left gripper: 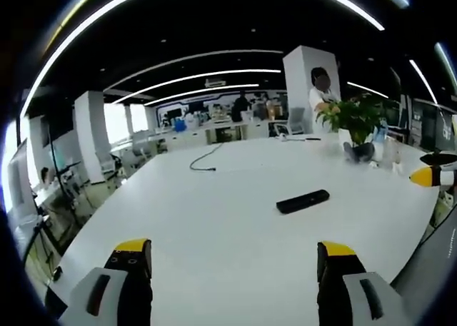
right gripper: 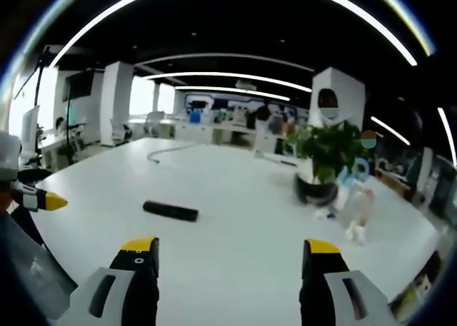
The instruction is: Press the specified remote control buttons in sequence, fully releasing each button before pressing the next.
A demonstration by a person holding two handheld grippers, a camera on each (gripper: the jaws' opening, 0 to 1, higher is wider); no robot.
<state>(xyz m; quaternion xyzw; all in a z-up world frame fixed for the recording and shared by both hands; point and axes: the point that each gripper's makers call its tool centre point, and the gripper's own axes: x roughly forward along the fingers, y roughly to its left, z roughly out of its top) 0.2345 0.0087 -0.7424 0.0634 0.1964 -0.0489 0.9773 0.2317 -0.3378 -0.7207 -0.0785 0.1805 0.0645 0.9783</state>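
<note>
A black remote control [left gripper: 303, 200] lies flat on the white table [left gripper: 214, 219], ahead and slightly right of my left gripper [left gripper: 234, 249], whose jaws stand wide apart with nothing between them. In the right gripper view the same remote [right gripper: 170, 210] lies ahead and to the left of my right gripper [right gripper: 232, 251], which is open and empty too. The right gripper's yellow tip [left gripper: 428, 176] enters the left gripper view at the right edge, and the left gripper's yellow tip [right gripper: 44, 200] enters the right gripper view at the left edge. Both grippers are well short of the remote.
A potted green plant [right gripper: 325, 158] stands on the table's far right side, with small bottles and figures [right gripper: 355, 210] beside it. A black cable [left gripper: 203, 158] lies across the far part of the table. A person [left gripper: 321, 94] stands behind the plant. Desks and chairs fill the room beyond.
</note>
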